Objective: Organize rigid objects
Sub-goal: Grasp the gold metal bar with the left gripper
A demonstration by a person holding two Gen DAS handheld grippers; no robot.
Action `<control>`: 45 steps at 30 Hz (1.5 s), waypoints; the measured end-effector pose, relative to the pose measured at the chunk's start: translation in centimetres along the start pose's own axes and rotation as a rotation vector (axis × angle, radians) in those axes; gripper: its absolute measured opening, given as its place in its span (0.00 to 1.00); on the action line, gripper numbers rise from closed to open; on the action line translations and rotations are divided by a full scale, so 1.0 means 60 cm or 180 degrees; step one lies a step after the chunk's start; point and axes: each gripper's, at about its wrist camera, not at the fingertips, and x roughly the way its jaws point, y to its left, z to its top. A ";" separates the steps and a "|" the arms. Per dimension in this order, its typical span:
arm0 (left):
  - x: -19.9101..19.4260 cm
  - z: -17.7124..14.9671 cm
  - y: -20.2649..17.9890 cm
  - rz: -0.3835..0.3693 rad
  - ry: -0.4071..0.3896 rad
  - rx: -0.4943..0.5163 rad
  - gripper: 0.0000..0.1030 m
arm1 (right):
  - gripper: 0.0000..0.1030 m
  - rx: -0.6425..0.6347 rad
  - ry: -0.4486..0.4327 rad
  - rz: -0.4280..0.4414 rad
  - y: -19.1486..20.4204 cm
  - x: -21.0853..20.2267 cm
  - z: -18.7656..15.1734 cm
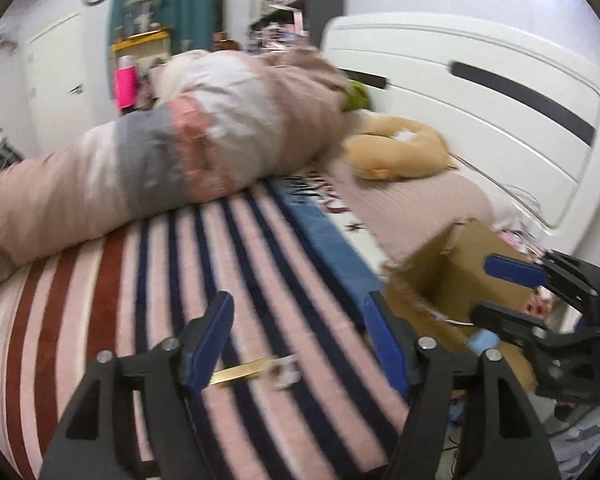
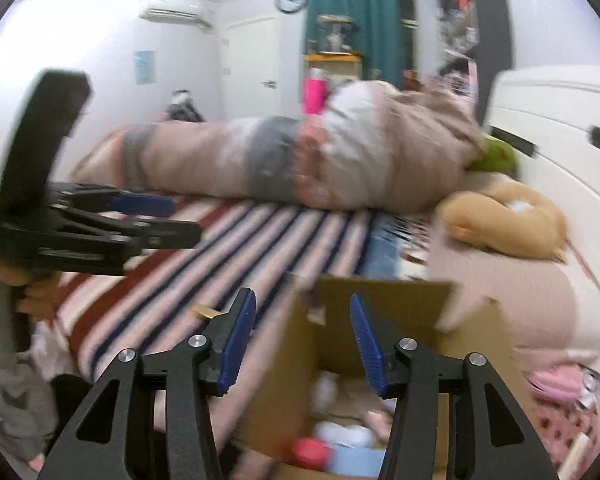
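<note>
A gold bar-shaped object with a small clear piece at its end [image 1: 256,370] lies on the striped blanket [image 1: 112,288]. My left gripper [image 1: 300,312] is open and empty just above and beyond it. An open cardboard box [image 2: 384,320] stands beside the bed; several small items lie inside [image 2: 340,444], blurred. My right gripper [image 2: 302,312] is open and empty over the box's near rim. The gold object's end shows in the right wrist view [image 2: 204,312]. The right gripper also shows in the left wrist view [image 1: 500,288], over the box [image 1: 460,264].
A rolled quilt [image 1: 160,152] lies across the bed. A tan plush toy [image 1: 400,152] and a green one [image 1: 358,96] lie near the white headboard [image 1: 480,92]. Pink items [image 2: 556,384] lie right of the box. Both views are motion-blurred.
</note>
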 end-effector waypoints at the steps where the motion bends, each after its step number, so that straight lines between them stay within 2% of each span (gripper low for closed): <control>1: -0.002 -0.009 0.022 0.0052 -0.0003 -0.0036 0.69 | 0.45 -0.0035 -0.0015 0.0125 0.024 0.008 0.007; 5: 0.016 -0.056 0.095 0.0339 -0.0004 -0.0027 0.75 | 0.48 -0.0166 0.0063 0.0483 0.104 0.060 0.020; 7: 0.038 -0.080 0.128 0.0300 0.0072 -0.0144 0.75 | 0.62 -0.0181 0.0167 0.0579 0.132 0.093 0.016; 8: 0.053 -0.092 0.142 0.0276 0.0116 -0.0217 0.75 | 0.64 -0.0189 0.0246 0.0602 0.148 0.117 0.010; 10: 0.089 -0.113 0.167 0.0252 0.0220 -0.0291 0.75 | 0.68 -0.0210 0.0386 0.0561 0.164 0.156 -0.007; 13: 0.144 -0.138 0.186 0.0169 0.0399 -0.0296 0.75 | 0.69 -0.0256 0.0730 0.0373 0.173 0.229 -0.046; 18: 0.224 -0.157 0.206 0.0082 0.0577 -0.0335 0.75 | 0.69 -0.0215 0.1098 0.0148 0.150 0.323 -0.106; 21: 0.251 -0.165 0.201 -0.0028 0.0617 -0.0320 0.75 | 0.69 -0.0174 0.1187 0.0007 0.129 0.370 -0.139; 24: 0.271 -0.171 0.193 -0.0126 0.0653 -0.0235 0.75 | 0.68 -0.0140 0.1213 0.0034 0.116 0.392 -0.158; 26: 0.281 -0.173 0.187 -0.0250 0.0662 -0.0228 0.75 | 0.54 -0.0170 0.1129 0.0057 0.112 0.395 -0.159; 27: 0.283 -0.175 0.183 -0.0284 0.0664 -0.0233 0.75 | 0.35 -0.0184 0.1099 0.0053 0.110 0.394 -0.159; 28: 0.287 -0.175 0.179 -0.0327 0.0666 -0.0239 0.75 | 0.23 -0.0171 0.1082 0.0037 0.108 0.393 -0.158; 30: 0.292 -0.176 0.173 -0.0405 0.0677 -0.0240 0.75 | 0.13 -0.0089 0.1070 -0.0001 0.099 0.384 -0.156; 32: 0.296 -0.175 0.168 -0.0437 0.0670 -0.0219 0.74 | 0.13 -0.0025 0.1093 0.0012 0.096 0.372 -0.160; 33: 0.297 -0.176 0.165 -0.0473 0.0673 -0.0209 0.72 | 0.13 -0.0033 0.1111 0.0010 0.095 0.366 -0.163; 36: 0.300 -0.179 0.152 -0.0618 0.0720 -0.0144 0.59 | 0.13 -0.0037 0.1111 -0.0013 0.092 0.355 -0.172; 38: 0.298 -0.183 0.144 -0.0668 0.0761 -0.0073 0.56 | 0.15 0.0007 0.1116 -0.0003 0.087 0.353 -0.174; 39: 0.294 -0.188 0.139 -0.0721 0.0798 -0.0008 0.56 | 0.17 0.0040 0.1121 0.0004 0.084 0.353 -0.175; 44: 0.263 -0.213 0.134 -0.1056 0.0922 0.0092 0.31 | 0.29 0.0023 0.1117 -0.0088 0.083 0.346 -0.174; 45: 0.258 -0.216 0.135 -0.1096 0.0914 0.0082 0.29 | 0.31 0.0031 0.1113 -0.0098 0.081 0.346 -0.174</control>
